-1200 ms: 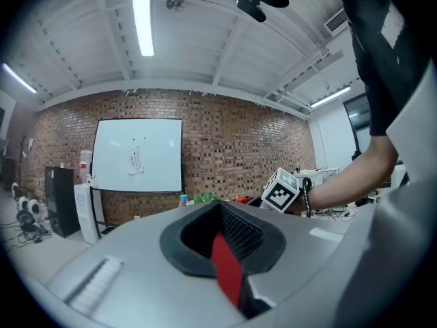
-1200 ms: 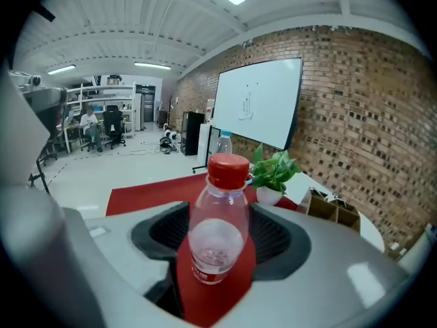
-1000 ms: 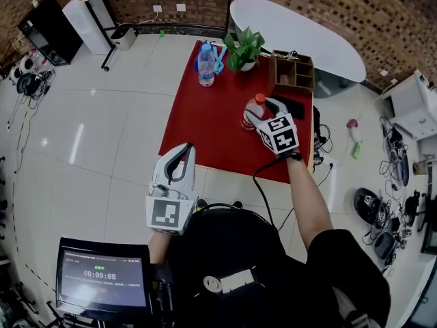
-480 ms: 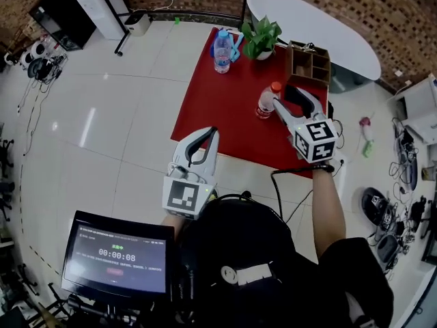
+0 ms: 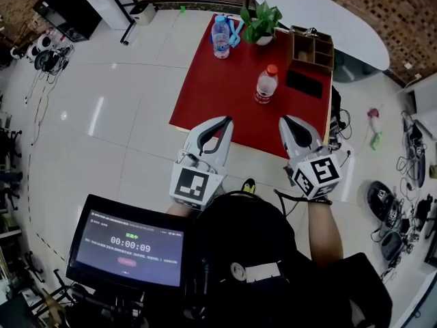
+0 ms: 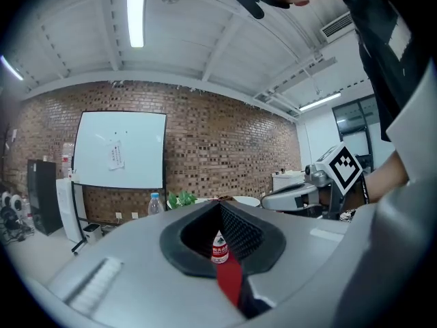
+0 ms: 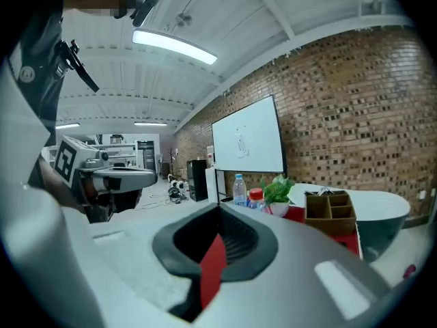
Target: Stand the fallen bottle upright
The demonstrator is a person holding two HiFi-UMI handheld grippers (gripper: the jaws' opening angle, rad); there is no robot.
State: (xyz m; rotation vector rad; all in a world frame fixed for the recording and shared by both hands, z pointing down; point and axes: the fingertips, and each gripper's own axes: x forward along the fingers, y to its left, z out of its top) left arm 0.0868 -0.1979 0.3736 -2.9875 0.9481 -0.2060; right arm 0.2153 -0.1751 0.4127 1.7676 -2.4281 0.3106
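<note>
The bottle (image 5: 266,82) with the orange-red cap stands upright on the red table (image 5: 218,91), toward its right side, just beside a black flat thing (image 5: 304,84) and near a wooden box (image 5: 312,46) with compartments. Its label (image 5: 264,90) is red and white, but the print on it is too small to read. Both grippers hang at the near edge of the table, well apart from the bottle. The left gripper (image 5: 223,122) has its jaws pressed together at the tips, with nothing between them; through their small gap its own view shows the bottle far away. The right gripper (image 5: 287,122) is also clenched and empty. At the far end of the table stand a second bottle (image 5: 220,36) with a blue cap and a green plant (image 5: 261,20) in a white pot. The screen (image 5: 130,241) near the person shows a timer that reads 00:00:09; the smaller lines there are not legible.
</note>
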